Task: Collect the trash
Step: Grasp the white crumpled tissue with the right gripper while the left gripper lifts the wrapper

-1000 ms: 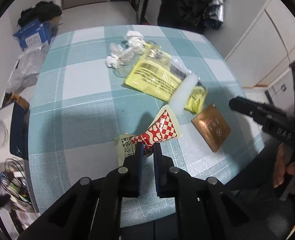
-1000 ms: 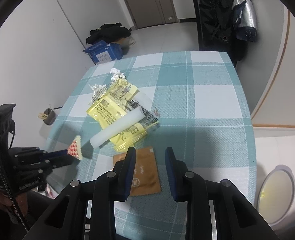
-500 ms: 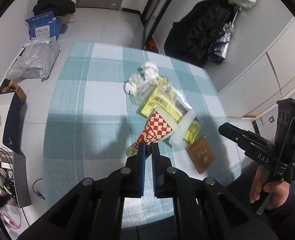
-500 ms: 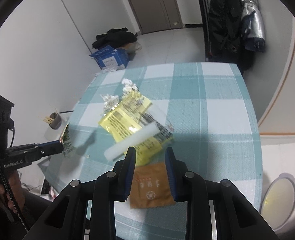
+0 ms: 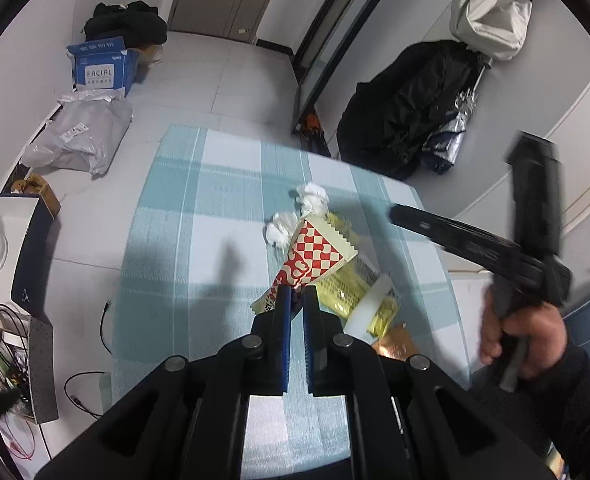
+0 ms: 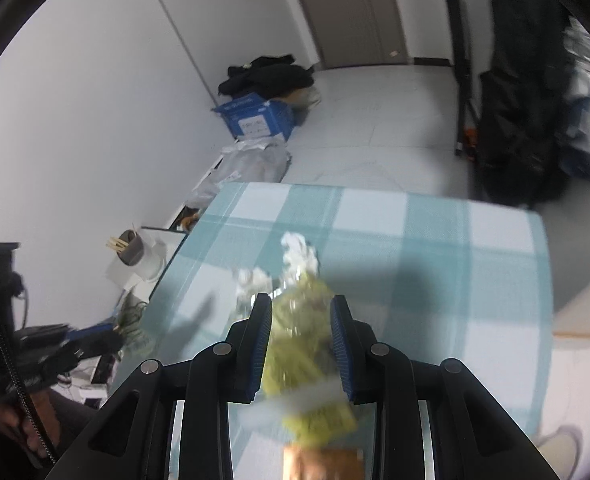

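Checked table (image 5: 167,240): left gripper (image 5: 297,294) pinching red-checked wrapper (image 5: 315,250); right gripper (image 6: 301,312) parted, empty.

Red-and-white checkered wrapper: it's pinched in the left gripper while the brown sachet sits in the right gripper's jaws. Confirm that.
Not quite. The left gripper does pinch the red-and-white checkered wrapper, but the right gripper holds nothing: its jaws stand open above the yellow packet. The right wrist view shows the brown sachet lying flat on the checked tablecloth.
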Demonstrator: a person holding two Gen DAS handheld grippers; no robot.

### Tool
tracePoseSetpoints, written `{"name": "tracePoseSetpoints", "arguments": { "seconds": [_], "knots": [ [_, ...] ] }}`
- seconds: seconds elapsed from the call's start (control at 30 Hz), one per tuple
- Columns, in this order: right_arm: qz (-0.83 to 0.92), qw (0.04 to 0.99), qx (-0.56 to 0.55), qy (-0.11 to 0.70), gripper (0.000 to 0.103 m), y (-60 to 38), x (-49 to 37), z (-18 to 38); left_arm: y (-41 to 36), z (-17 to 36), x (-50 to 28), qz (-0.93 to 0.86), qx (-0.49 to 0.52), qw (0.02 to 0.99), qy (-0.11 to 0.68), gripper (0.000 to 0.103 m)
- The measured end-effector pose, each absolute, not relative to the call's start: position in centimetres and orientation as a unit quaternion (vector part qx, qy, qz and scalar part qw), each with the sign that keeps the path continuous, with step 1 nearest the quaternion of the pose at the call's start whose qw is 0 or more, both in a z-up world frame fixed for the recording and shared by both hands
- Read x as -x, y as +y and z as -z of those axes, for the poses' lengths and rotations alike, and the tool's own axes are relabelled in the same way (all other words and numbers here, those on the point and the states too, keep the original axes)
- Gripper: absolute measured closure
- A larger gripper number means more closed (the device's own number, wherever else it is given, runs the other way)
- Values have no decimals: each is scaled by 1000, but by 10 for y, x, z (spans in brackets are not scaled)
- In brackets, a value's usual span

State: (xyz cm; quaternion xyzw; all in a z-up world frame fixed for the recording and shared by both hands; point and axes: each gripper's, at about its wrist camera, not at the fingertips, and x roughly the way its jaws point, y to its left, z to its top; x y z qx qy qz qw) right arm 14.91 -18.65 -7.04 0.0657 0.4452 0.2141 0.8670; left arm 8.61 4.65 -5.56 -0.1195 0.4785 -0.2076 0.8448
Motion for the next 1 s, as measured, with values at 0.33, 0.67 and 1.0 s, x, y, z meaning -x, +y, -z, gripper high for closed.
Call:
{"name": "tracePoseSetpoints", "arguments": {
  "seconds": [0.33,0.67,1.0],
  "knots": [
    [-244,830,-28,500,73,-143,-223,122,51,57,-98,205,121,846,477,101],
    [-249,818,-15,519,86,-137,-238,141,49,55,-103,205,117,846,477,101],
    [-229,845,-47,482,90,-164,-224,110,42,46,-98,204,112,853,467,101]
  ]
}}
